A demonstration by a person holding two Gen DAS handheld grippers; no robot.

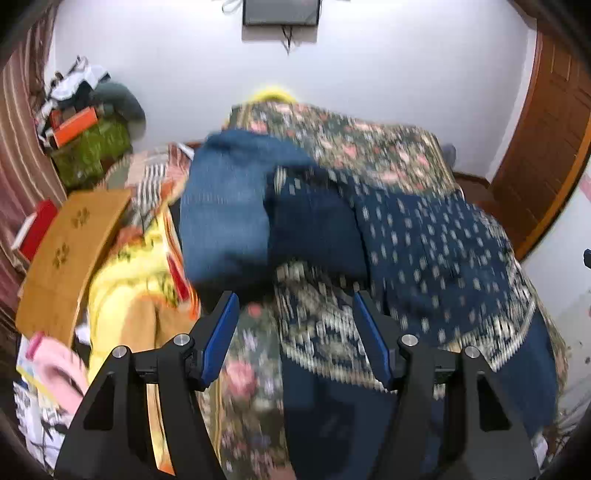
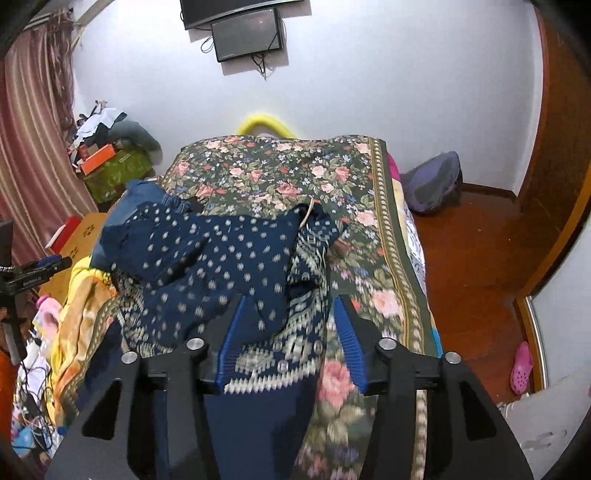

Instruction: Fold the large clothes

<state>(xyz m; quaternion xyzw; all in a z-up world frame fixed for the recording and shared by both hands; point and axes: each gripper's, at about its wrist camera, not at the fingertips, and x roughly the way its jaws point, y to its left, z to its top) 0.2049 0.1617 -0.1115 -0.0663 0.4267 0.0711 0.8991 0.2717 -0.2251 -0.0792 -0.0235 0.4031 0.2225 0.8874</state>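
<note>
A large navy garment [image 1: 436,240] with pale dots and a patterned border lies crumpled across the floral bedspread [image 1: 369,147]. A blue denim piece [image 1: 225,206] lies at its left end. My left gripper [image 1: 294,297] hovers over the garment's border, open, with nothing pinched between its blue pads. In the right wrist view the same garment [image 2: 221,258] spreads over the bedspread [image 2: 288,166]. My right gripper [image 2: 291,301] is open above the patterned hem, and the cloth lies under the fingers, not gripped. The left wrist view is blurred.
A yellow blanket [image 1: 125,295] and a wooden board [image 1: 70,243] crowd the bed's left side, with a clutter pile [image 2: 110,155] beyond. The wooden floor [image 2: 472,251] to the right holds a grey bag [image 2: 432,184] and a pink shoe [image 2: 521,362]. A screen [image 2: 247,33] hangs on the wall.
</note>
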